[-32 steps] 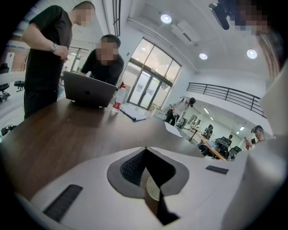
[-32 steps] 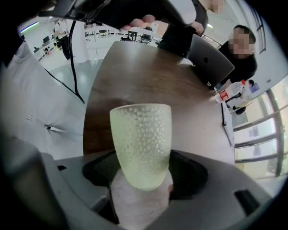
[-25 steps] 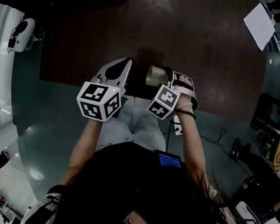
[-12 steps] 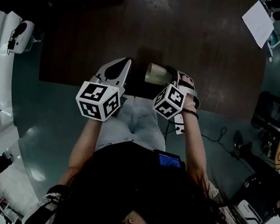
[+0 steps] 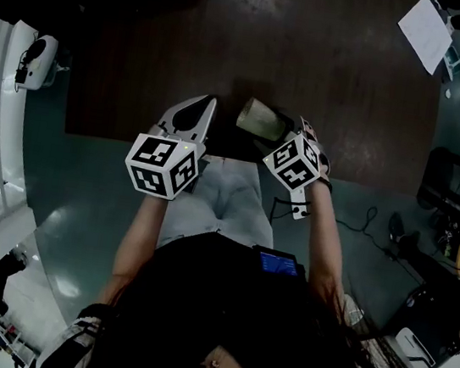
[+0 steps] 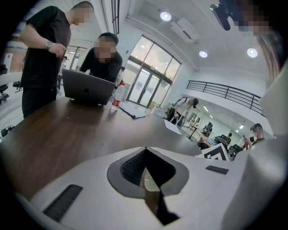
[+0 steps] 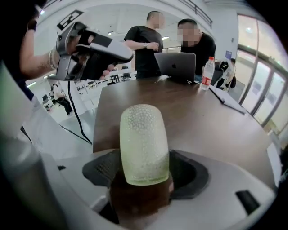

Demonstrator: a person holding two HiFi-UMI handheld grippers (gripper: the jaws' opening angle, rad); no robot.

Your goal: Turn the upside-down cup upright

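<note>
Right tool (image 5: 283, 129): jaws closed on the cup (image 5: 261, 122). In the right gripper view the right tool (image 7: 145, 179) has one pad on each side of the cup (image 7: 144, 143), clamping it near its open rim. The cup is pale green with a pebbled surface. Its rounded closed end points away from the tool, along the line of the jaws, so we log it as lying roughly on its side, neither upright nor inverted.

In the head view the cup sits over the near edge of the dark brown bench (image 5: 332, 74), tilted, with its closed end toward the left tool (image 5: 210, 103). We cannot tell whether it touches the bench top.

Left tool (image 6: 145, 150): jaws closed, tips meeting, nothing held. It is just beside the cup in the head view, not touching it. It also shows at upper left in the right gripper view (image 7: 90, 42), gripped by a hand.

Each tool carries a marker cube (image 5: 162, 167).

At the far end of the bench we see a laptop (image 7: 175, 66) and, just beside it, a bottle (image 7: 206, 74). Two people (image 7: 148, 38) stand behind the laptop. A sheet of paper (image 5: 425, 37) lies near the bench's far right corner.
</note>
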